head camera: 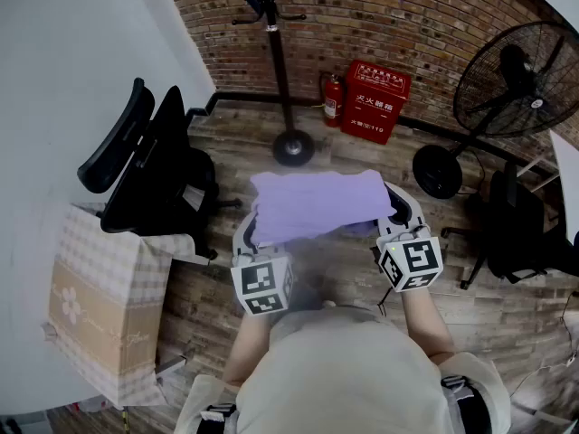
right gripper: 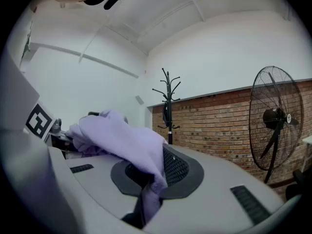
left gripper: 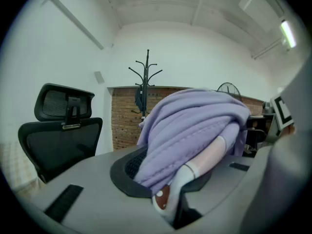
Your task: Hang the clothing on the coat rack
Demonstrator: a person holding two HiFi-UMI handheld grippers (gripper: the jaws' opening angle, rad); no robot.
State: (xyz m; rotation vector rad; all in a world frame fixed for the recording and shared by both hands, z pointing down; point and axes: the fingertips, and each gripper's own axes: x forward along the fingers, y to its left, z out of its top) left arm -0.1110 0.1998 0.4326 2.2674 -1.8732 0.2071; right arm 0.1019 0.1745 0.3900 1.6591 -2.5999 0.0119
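Observation:
A lilac garment [head camera: 315,204] is stretched flat between my two grippers in the head view, held above the wooden floor. My left gripper [head camera: 249,233] is shut on its left edge, where the cloth [left gripper: 195,130] bunches thickly between the jaws. My right gripper [head camera: 396,213] is shut on the right edge, with a fold of cloth [right gripper: 141,155] pinched in the jaws. The black coat rack [head camera: 282,70] stands ahead against the brick wall, a dark item hanging near its top. Its hooked top also shows as the coat rack [left gripper: 147,82] and the coat rack [right gripper: 168,99] in the gripper views.
A black office chair [head camera: 149,165] stands to the left beside a checked bag [head camera: 104,306]. A red fire-equipment box [head camera: 374,100] and extinguisher [head camera: 332,99] sit by the wall. A large floor fan [head camera: 507,89] and another dark chair [head camera: 516,233] are on the right.

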